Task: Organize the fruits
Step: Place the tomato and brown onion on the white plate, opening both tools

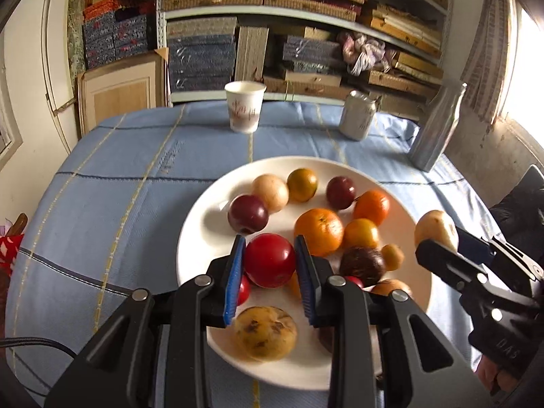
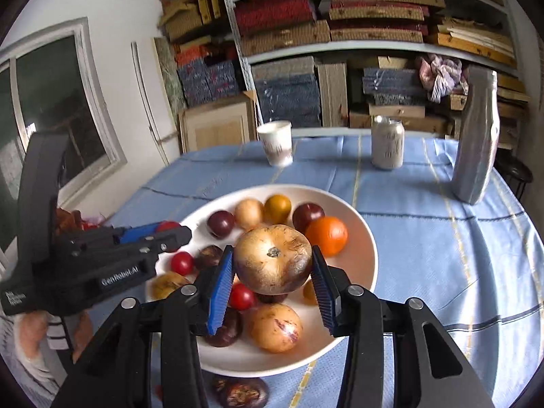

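Observation:
A white plate (image 1: 197, 224) on the blue tablecloth holds several fruits: oranges, dark red plums, tan and yellow fruits. My left gripper (image 1: 270, 258) is shut on a red fruit (image 1: 269, 260) and holds it over the plate's near side. My right gripper (image 2: 272, 265) is shut on a tan round fruit (image 2: 273, 263) above the plate (image 2: 367, 238). In the left wrist view the right gripper (image 1: 442, 241) shows at the plate's right edge with that tan fruit (image 1: 435, 229). In the right wrist view the left gripper (image 2: 159, 233) shows at the left with the red fruit (image 2: 168, 227).
A paper cup (image 1: 244, 106), a silver can (image 1: 358, 115) and a silver bottle (image 1: 437, 125) stand at the table's far side. A dark fruit (image 2: 239, 392) lies on the cloth in front of the plate. Shelves of stacked boxes stand behind the table.

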Demonstrator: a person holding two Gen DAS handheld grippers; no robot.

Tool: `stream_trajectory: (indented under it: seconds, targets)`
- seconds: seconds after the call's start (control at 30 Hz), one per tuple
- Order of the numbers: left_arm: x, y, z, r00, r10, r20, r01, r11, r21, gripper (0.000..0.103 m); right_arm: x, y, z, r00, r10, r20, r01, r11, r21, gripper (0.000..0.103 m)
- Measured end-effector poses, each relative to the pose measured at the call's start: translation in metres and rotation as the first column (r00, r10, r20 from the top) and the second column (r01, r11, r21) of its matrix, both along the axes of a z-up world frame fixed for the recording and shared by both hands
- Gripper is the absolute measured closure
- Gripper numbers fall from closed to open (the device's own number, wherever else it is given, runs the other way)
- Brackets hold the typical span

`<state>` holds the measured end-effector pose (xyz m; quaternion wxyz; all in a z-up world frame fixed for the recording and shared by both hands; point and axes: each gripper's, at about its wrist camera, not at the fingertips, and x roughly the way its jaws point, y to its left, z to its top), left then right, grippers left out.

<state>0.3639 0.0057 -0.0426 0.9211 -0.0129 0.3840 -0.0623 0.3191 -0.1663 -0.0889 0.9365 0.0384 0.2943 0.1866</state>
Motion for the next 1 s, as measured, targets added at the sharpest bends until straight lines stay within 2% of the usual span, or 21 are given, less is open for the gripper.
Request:
stream_trajectory:
  seconds: [0.2, 0.47, 0.53, 0.57, 0.6, 0.67, 0.87, 1.0]
  targets:
    - [0.003, -0.013, -0.015, 1.0, -0.008, -0.006, 0.009, 0.998, 0.057, 0.074, 0.003, 0.007, -0.013, 1.0, 0.0, -0.024, -0.001, 0.999, -0.032, 0.058]
    - [-0.004, -0.025, -0.016, 1.0, -0.014, 0.024, 0.011, 0.994, 0.112, 0.073, 0.003, 0.004, -0.02, 0.999, -0.016, -0.032, 0.014, 0.999, -0.039, 0.057]
    - [-0.005, -0.026, -0.017, 1.0, -0.008, 0.03, 0.005, 0.993, 0.119, 0.066, 0.004, 0.004, -0.022, 0.999, -0.016, -0.038, 0.015, 0.999, -0.043, 0.057]
    - [-0.006, -0.026, -0.016, 0.999, -0.006, 0.036, 0.001, 0.992, 0.122, 0.059, 0.004, 0.004, -0.023, 0.999, -0.018, -0.039, 0.016, 0.999, -0.045, 0.054]
    - [-0.007, -0.026, -0.015, 0.999, 0.0, 0.046, -0.006, 0.992, 0.128, 0.05, 0.004, 0.004, -0.023, 0.999, -0.016, -0.037, 0.014, 0.999, -0.041, 0.044]
    - [-0.01, -0.026, -0.012, 0.997, 0.009, 0.071, -0.019, 0.99, 0.143, 0.04, 0.002, 0.003, -0.021, 0.999, -0.027, -0.019, 0.027, 0.999, -0.04, 0.039]
    - [-0.017, -0.029, -0.007, 0.996, 0.003, 0.092, -0.018, 0.987, 0.157, 0.035, -0.006, -0.001, -0.011, 1.0, -0.03, 0.008, 0.03, 0.999, -0.024, 0.036]
    - [-0.024, -0.03, -0.003, 0.992, 0.015, 0.123, -0.038, 0.983, 0.182, 0.022, -0.012, -0.004, -0.006, 0.999, -0.034, 0.016, 0.034, 0.999, -0.008, 0.034]
